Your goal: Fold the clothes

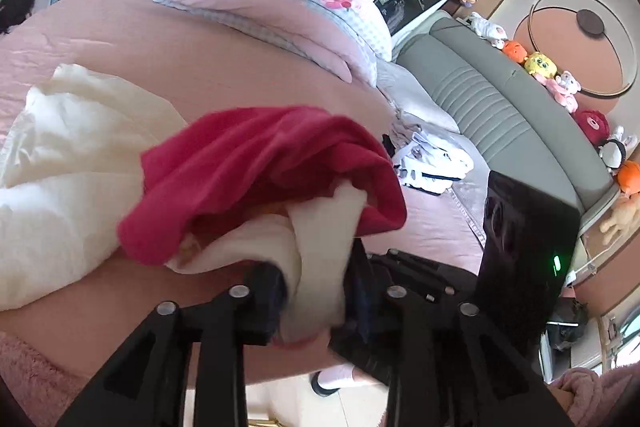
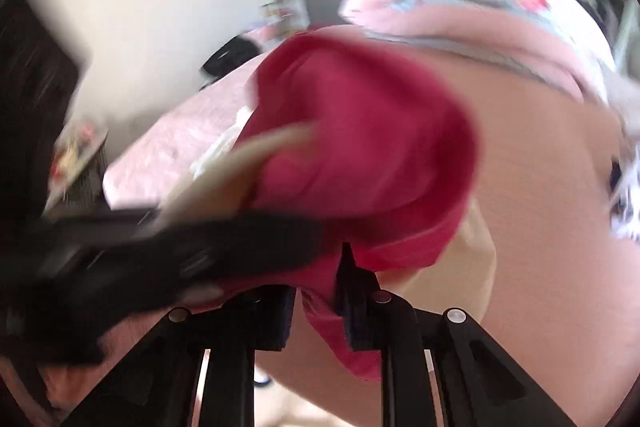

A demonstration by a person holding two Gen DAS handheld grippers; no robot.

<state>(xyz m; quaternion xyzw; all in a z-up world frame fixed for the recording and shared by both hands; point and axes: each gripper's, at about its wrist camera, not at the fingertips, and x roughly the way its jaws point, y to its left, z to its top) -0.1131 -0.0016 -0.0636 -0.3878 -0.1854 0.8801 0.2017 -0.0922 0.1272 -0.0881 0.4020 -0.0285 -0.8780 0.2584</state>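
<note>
My left tongs (image 1: 316, 291) pinch the cream cloth (image 1: 316, 267) and my right tongs (image 2: 316, 307) pinch the red cloth (image 2: 360, 131), so I should pull gently apart, keeping both grips tight.

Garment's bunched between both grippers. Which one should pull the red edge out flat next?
Probably right: the right gripper pinches the red fabric itself; the left gripper holds the cream part.
</note>
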